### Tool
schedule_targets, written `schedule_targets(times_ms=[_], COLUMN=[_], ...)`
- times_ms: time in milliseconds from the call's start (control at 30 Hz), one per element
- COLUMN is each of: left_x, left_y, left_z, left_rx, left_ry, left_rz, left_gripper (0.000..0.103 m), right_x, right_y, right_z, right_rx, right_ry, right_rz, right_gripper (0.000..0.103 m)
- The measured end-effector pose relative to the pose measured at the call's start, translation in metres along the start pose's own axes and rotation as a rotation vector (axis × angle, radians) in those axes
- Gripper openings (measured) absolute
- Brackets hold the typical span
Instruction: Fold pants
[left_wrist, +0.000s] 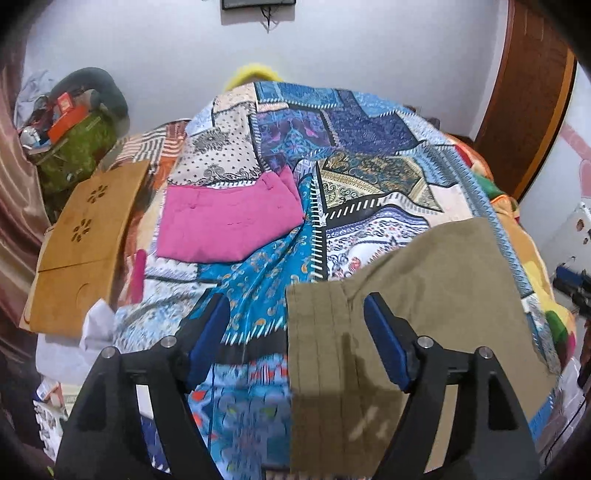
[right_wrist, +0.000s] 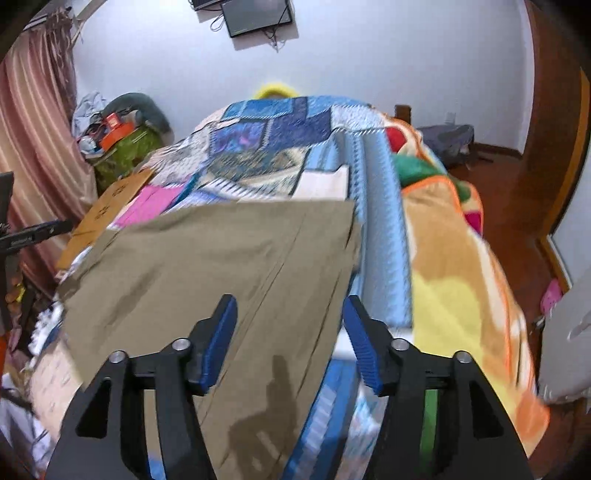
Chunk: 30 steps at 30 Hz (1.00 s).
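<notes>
On the bed's patchwork quilt (left_wrist: 280, 155), both tongs, left (left_wrist: 295, 317) and right (right_wrist: 290, 317), are hovering wide apart and empty over the khaki pants (right_wrist: 207, 258); next, each likely needs to pinch an edge for folding.

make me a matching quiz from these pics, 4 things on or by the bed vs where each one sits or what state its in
Things:
1. khaki pants
2. pink garment
3. wooden board
4. left gripper

Places or states:
A. folded, far left part of the bedspread
B. open, above the pants' left edge
C. at the bed's left edge, flower cut-outs
D. spread flat at the near end of the bed

Pairs: 1-D, 2-A, 3-C, 4-B
</notes>
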<state>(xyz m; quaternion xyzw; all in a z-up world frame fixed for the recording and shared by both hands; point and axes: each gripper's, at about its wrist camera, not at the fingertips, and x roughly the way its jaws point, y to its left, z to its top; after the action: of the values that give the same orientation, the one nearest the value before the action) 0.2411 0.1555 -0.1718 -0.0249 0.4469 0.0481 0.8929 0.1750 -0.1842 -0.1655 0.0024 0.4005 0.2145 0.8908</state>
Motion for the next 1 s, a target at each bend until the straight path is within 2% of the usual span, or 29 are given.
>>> schedule_targets(times_ms=[200, 300, 500, 567, 600, 633, 700, 833, 1000], left_x=[0.059, 0.077, 0.084, 0.084, 0.084, 0.085, 0.085, 0.089, 0.079], left_y=[-0.002, -0.005, 0.001, 0.001, 0.000, 0.000, 0.002, 0.009, -0.004], left_z=[0.010, 0.008, 0.005, 0.002, 0.001, 0.001, 0.000, -0.005, -0.002], left_rx=[0.005, 0.021, -0.003, -0.001, 0.001, -0.007, -0.038, -0.115, -0.039], left_ry=[0.104, 0.130, 0.114, 0.102, 0.096, 0.092, 0.075, 0.065, 0.062], left_rz=[-0.027, -0.031, -0.062, -0.066, -0.065, -0.058, -0.025, -0.015, 0.057], left_gripper=[0.076, 0.076, 0.076, 0.069, 0.063, 0.061, 0.061, 0.061, 0.064], right_x=[0.060, 0.092, 0.152, 0.163, 0.166, 0.169, 0.175, 0.176, 0.180], right_y=[-0.023, -0.034, -0.050, -0.053, -0.053, -0.052, -0.048, -0.047, -0.032], right_z=[0.042, 0.055, 0.068, 0.070, 0.071, 0.071, 0.067, 0.064, 0.067], right_rx=[-0.003, 0.000, 0.017, 0.035, 0.037, 0.029, -0.018, -0.041, -0.114], right_ry=[0.003, 0.014, 0.079, 0.093, 0.100, 0.111, 0.125, 0.135, 0.169], right_rz=[-0.019, -0.022, -0.025, -0.002, 0.006, -0.002, -0.084, -0.117, -0.202], right_gripper=[0.057, 0.057, 0.057, 0.055, 0.045, 0.028, 0.013, 0.011, 0.011])
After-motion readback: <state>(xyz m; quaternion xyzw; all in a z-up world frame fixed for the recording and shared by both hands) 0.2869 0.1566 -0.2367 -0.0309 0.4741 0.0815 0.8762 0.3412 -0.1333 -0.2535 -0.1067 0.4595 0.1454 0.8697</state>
